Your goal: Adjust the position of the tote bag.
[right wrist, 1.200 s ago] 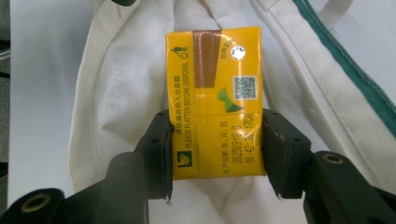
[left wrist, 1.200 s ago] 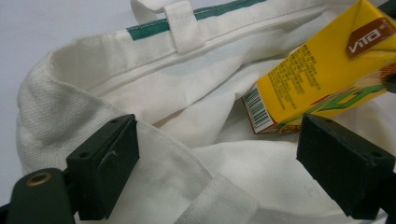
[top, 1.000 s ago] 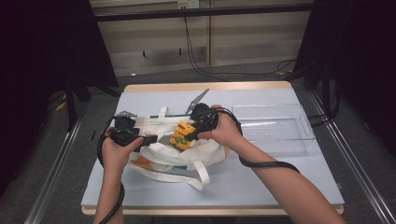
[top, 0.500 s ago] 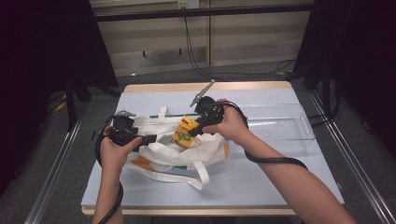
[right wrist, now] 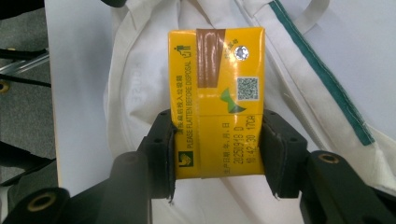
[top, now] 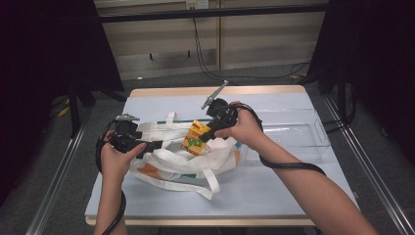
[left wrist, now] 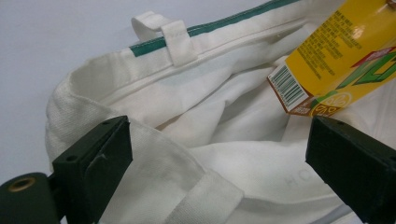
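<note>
While the white table (top: pixel 303 196) bears a clear tray (top: pixel 313 128) at right, a white tote bag (top: pixel 188 164) lies mid-table. Yellow drink carton (right wrist: pixel 217 93) hangs just above bag's mouth, clamped by R gripper (right wrist: pixel 217 149). L gripper (left wrist: pixel 219 154) jaws, just been opening, stand wide w/ bag's rim between, unpinched.

In the left gripper view, the yellow carton (left wrist: pixel 348 51) ran off the top and right edges just beyond the right-hand jaw, so its far end was cut off. The white tote bag (left wrist: pixel 224 130) passed under both jaws and out of the bottom edge; its inside was folded over and hidden. In the right gripper view, the pads (right wrist: pixel 164 147) covered the carton's (right wrist: pixel 217 93) lower sides. In the high view, the carton's print was too small to read.
</note>
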